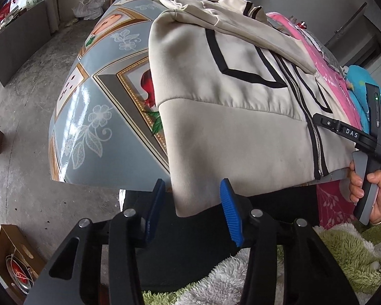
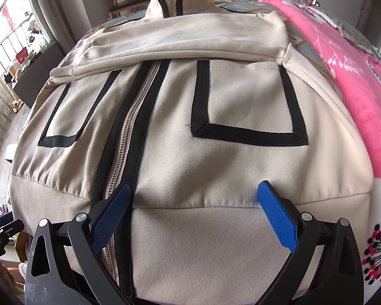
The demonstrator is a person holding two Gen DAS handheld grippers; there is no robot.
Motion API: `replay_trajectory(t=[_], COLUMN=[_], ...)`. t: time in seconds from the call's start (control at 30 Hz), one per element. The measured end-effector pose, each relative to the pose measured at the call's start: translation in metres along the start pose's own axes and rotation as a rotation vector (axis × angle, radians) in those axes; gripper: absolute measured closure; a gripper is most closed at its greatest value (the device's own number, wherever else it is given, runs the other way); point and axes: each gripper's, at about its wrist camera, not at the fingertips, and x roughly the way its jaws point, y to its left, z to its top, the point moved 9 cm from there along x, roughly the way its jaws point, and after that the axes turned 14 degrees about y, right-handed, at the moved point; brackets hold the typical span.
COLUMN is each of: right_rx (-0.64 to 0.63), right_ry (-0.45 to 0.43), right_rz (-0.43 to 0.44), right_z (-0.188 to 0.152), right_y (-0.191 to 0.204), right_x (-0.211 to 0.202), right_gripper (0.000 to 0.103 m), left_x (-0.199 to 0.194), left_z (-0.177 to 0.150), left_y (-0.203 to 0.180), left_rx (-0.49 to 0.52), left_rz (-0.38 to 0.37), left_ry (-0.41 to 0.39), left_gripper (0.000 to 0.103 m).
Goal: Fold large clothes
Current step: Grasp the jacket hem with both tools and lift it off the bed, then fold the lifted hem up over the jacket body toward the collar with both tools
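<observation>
A cream zip-up jacket [image 1: 228, 132] with black stripe trim lies face up on a table, its sleeves folded across the chest [image 2: 190, 40]. Its lower left hem corner [image 1: 190, 203] hangs over the table's near edge. My left gripper [image 1: 193, 180] straddles that corner; the blue pads [image 1: 229, 211] stand apart and do not pinch the cloth. My right gripper [image 2: 194, 185] is open wide just above the hem band, right of the zipper [image 2: 129, 137]. In the left wrist view the right gripper [image 1: 341, 100] shows at the jacket's far side, held by a hand [image 1: 370, 190].
The table [image 1: 94, 96] wears a glossy blue floral cloth. A pink blanket [image 2: 348, 81] lies along the jacket's right side. On the concrete floor are a cardboard box [image 1: 10, 254] and a plastic bag [image 1: 89, 6]. A fluffy green-white garment [image 1: 343, 254] is near me.
</observation>
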Motion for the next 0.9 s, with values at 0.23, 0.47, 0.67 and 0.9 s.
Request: replay_trajectory(t=[0.23, 0.47, 0.67, 0.9], right_rx=[-0.003, -0.01, -0.017, 0.053], right_ry=[-0.003, -0.009, -0.036, -0.083], right_rz=[0.0, 0.002, 0.037, 0.057], right_z=[0.0, 0.001, -0.003, -0.029], right_y=[0.001, 0.001, -0.001, -0.038], right_x=[-0.001, -0.001, -0.006, -0.029], right_gripper=[0.007, 0.007, 0.007, 0.016], left_x=[-0.006, -0.005, -0.007, -0.012], left_z=[0.004, 0.006, 0.011, 0.012], left_y=[-0.004, -0.005, -0.001, -0.006], left_rx=[-0.018, -0.023, -0.044, 0.005], left_rz=[-0.12, -0.151, -0.133, -0.075], left_ry=[-0.003, 0.015, -0.002, -0.023], left_gripper=[0.059, 0.06, 0.088, 0.092])
